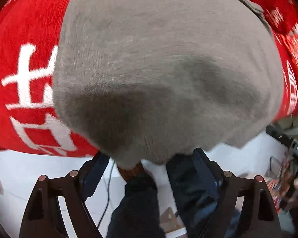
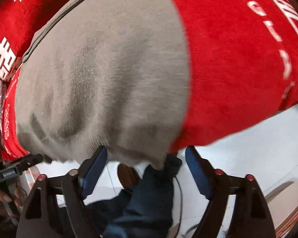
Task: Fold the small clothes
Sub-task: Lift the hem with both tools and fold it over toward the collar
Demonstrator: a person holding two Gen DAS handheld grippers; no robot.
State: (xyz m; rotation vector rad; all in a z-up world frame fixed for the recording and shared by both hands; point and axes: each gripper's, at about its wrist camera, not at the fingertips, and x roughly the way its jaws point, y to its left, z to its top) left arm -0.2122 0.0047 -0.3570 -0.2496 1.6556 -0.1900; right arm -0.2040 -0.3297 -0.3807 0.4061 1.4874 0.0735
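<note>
Beyond garment (image 1: 159, 69) hem: open floor (image 1: 29, 168).

red cloth (image 2: 238, 59): white Chinese double-happiness characters | other print blurred, unreadable

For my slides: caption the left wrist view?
Open left gripper at the near edge of a grey garment lying on a red cloth.

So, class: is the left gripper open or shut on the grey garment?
Open. The left gripper's fingers stand wide apart, with the grey garment's edge above them, unpinched.
</note>
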